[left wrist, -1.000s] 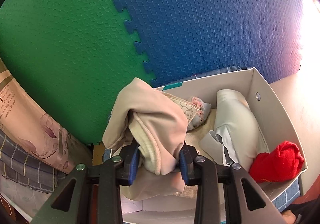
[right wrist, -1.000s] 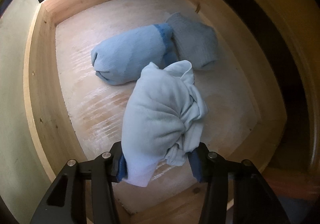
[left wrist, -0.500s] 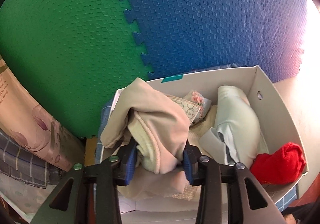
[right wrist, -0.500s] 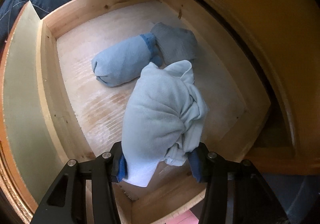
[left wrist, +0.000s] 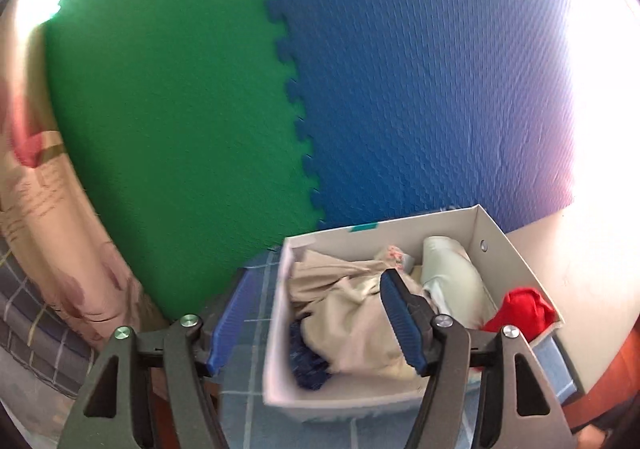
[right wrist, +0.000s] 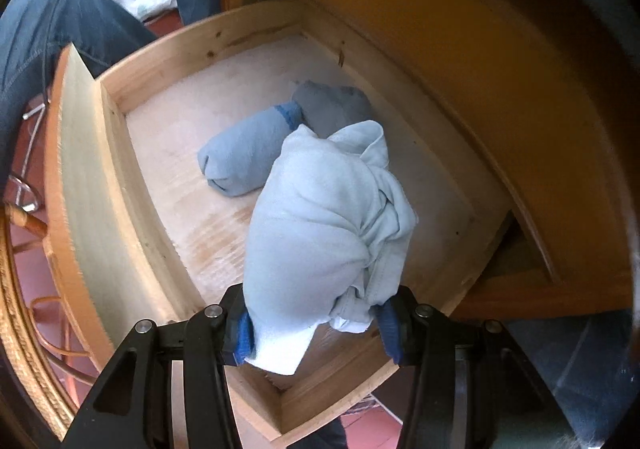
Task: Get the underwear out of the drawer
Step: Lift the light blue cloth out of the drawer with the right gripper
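underwear [right wrist: 320, 233], a pale blue bundle, sits clamped between your right gripper [right wrist: 316, 333] pads, hanging above the wooden drawer [right wrist: 108, 137]. two more rolls stay on the drawer floor at 11 o'clock of it: a light blue roll [right wrist: 240, 153] touching a grey roll [right wrist: 332, 105]. your left gripper [left wrist: 316, 321] is opening, nothing between its jaws; the beige garment [left wrist: 352, 313] lies in the white box [left wrist: 500, 249] at 12 o'clock, a red cloth [left wrist: 520, 313] at 3 o'clock.

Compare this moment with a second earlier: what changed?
The left gripper let go of the beige garment, now lying in the white box; its jaws are opening, empty. The right gripper lifted the pale blue bundle above the drawer, grip unchanged.
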A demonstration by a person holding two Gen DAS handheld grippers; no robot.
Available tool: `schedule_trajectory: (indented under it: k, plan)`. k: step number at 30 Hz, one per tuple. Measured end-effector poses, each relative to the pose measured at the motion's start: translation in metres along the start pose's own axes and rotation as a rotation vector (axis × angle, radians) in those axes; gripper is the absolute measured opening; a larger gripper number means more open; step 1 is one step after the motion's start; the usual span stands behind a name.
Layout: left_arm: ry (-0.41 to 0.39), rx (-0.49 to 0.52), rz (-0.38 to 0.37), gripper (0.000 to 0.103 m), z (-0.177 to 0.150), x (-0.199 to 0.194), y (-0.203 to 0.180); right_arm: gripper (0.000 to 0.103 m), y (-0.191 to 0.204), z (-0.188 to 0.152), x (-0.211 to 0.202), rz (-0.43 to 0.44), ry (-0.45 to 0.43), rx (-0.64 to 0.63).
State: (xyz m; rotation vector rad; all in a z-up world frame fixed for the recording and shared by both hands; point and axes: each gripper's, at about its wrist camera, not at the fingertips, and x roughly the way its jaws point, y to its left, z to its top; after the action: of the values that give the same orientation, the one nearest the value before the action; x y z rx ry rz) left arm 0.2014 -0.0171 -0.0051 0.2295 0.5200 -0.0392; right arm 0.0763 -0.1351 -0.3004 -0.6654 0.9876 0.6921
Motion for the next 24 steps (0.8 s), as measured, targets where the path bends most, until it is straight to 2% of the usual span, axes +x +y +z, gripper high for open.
schedule_trajectory:
  k: [4, 8, 18, 24]
  plan:
    - [-0.043, -0.026, 0.021, 0.068, -0.028, -0.039, 0.034, 0.046, -0.006, -0.003, -0.017, 0.043, -0.029, 0.057]
    - [-0.051, -0.091, 0.064, 0.073, -0.069, -0.062, 0.072, 0.046, -0.005, -0.007, -0.03, 0.041, -0.043, 0.078]
    - [0.052, -0.238, 0.17, 0.073, -0.186, -0.056, 0.152, 0.046, 0.008, -0.011, -0.071, 0.009, -0.077, 0.116]
    - [0.08, -0.341, 0.216, 0.073, -0.226, -0.046, 0.18, 0.046, 0.004, -0.006, -0.096, -0.035, -0.079, 0.133]
